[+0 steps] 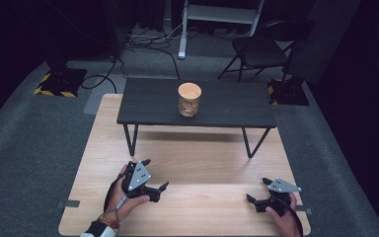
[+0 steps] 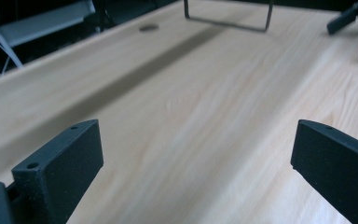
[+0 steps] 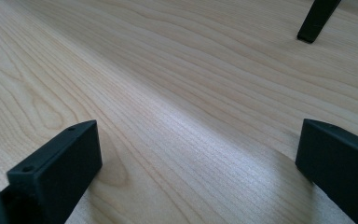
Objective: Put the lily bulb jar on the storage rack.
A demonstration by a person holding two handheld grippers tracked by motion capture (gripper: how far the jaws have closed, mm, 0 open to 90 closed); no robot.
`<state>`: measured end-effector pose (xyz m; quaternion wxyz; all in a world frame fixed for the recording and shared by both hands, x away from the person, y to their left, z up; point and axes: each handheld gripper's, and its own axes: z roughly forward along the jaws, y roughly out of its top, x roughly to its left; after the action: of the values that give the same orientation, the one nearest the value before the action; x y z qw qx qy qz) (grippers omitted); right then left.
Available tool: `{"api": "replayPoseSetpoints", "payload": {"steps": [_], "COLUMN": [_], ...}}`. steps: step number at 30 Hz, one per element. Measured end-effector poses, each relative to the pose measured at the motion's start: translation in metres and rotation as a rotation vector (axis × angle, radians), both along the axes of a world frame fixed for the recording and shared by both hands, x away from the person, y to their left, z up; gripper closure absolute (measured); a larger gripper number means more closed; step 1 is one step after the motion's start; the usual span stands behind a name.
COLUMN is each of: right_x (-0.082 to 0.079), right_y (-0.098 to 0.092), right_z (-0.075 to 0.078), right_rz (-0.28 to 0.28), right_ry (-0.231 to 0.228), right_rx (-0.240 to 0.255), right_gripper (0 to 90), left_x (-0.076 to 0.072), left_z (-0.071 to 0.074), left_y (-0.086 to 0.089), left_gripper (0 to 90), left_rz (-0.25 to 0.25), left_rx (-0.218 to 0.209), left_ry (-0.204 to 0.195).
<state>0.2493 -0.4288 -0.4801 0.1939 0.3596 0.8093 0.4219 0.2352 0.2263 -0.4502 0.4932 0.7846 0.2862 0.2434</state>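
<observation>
Pale matt wood board [image 1: 202, 168]; jar [image 1: 189, 100], seemingly glass, wooden-lidded.

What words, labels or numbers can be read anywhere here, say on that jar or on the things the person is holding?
None can be read.
Jar on the small black table: wooden lid and glass side, no label visible.
Left hand-held gripper and right hand-held gripper: the grey plates and black jaws carry no print.
Yellow-and-black striped mats on the floor: a warning pattern, no letters.
</observation>
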Motion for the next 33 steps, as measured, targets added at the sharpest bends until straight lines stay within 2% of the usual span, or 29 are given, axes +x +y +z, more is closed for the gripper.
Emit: {"api": "replayPoseSetpoints", "payload": {"steps": [3, 5, 9, 12, 13, 14, 15, 19, 21, 28, 31, 33], "right_x": [0.000, 0.000, 0.000, 0.000, 0.000, 0.000, 0.000, 0.000, 0.000, 0.000, 0.000, 0.000], "right_y": [0.000, 0.000, 0.000, 0.000, 0.000, 0.000, 0.000, 0.000, 0.000, 0.000, 0.000, 0.000], "right_z": [0.000, 0.000, 0.000, 0.000, 0.000, 0.000, 0.000, 0.000, 0.000, 0.000, 0.000, 0.000], "right_rz": [0.000, 0.000, 0.000, 0.000, 0.000, 0.000, 0.000, 0.000, 0.000, 0.000, 0.000, 0.000], "right_ry": [0.000, 0.000, 0.000, 0.000, 0.000, 0.000, 0.000, 0.000, 0.000, 0.000, 0.000, 0.000], "right_rx": [0.000, 0.000, 0.000, 0.000, 0.000, 0.000, 0.000, 0.000, 0.000, 0.000, 0.000, 0.000], "right_gripper": [0.0, 0.0, 0.0, 0.0, 0.0, 0.0, 0.0, 0.0, 0.0, 0.0, 0.0, 0.0], "left_x": [-0.006, -0.008, -0.012, -0.013, -0.013, -0.013, -0.013, -0.013, -0.012, -0.010, -0.003, -0.003], "left_z": [-0.013, -0.022, -0.031, -0.035, -0.037, -0.037, -0.038, -0.038, -0.037, -0.039, -0.037, -0.037], "left_y": [0.000, 0.001, -0.002, -0.003, -0.005, -0.005, -0.008, -0.012, -0.015, -0.013, -0.010, -0.009], "left_gripper": [1.3, 1.3, 1.1, 1.1, 1.0, 0.7, 0.8, 0.8, 0.7, 0.7, 0.7, 0.5], "left_rz": [0.006, 0.010, 0.027, 0.024, 0.019, 0.019, 0.013, 0.004, 0.008, 0.012, 0.006, 0.005], "left_rx": [0.008, -0.003, 0.014, 0.019, 0.032, 0.032, 0.061, 0.086, 0.103, 0.077, 0.060, 0.060], "left_ry": [0.021, 0.041, 0.071, 0.091, 0.104, 0.104, 0.115, 0.107, 0.121, 0.146, 0.189, 0.191]}}
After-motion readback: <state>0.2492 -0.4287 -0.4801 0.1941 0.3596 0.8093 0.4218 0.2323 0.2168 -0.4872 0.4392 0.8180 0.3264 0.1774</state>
